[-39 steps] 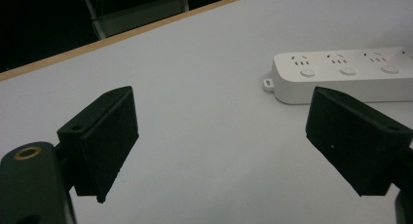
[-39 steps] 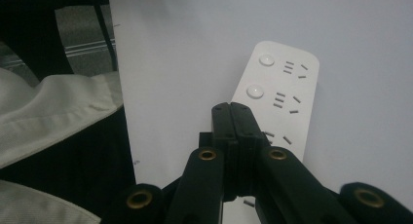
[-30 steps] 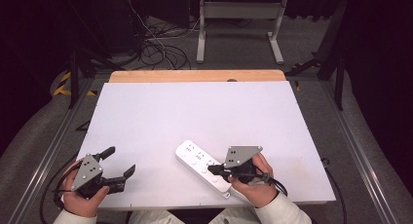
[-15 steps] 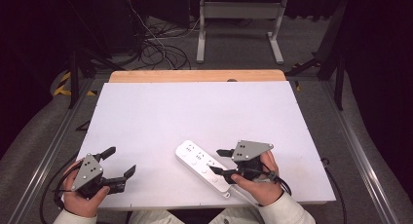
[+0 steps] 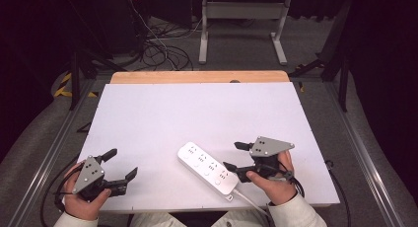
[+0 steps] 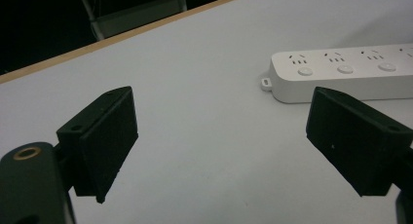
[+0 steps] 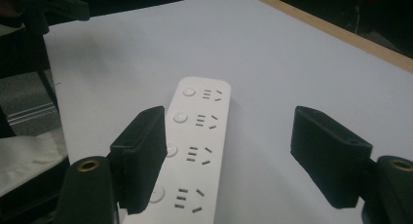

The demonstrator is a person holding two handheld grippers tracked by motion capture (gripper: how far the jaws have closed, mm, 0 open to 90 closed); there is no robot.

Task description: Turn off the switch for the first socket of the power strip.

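A long white plastic power strip (image 5: 207, 167) with four socket groups and round buttons is lying flat and diagonally near the front edge of the white rectangular table (image 5: 197, 113), its white cord leaving from the end nearest the person. The right gripper (image 5: 233, 156), black with a grey three-cornered plate on top, is sitting just beside the strip's right side in the person's right hand (image 5: 272, 180); its jaws are standing wide apart and gripping nothing, one jaw hanging over the strip in the right gripper view. The left gripper (image 5: 121, 163) is resting well apart at the table's front left corner in the left hand (image 5: 81, 200), its jaws likewise spread and empty. A light wooden strip (image 5: 197, 77) is edging the far side.
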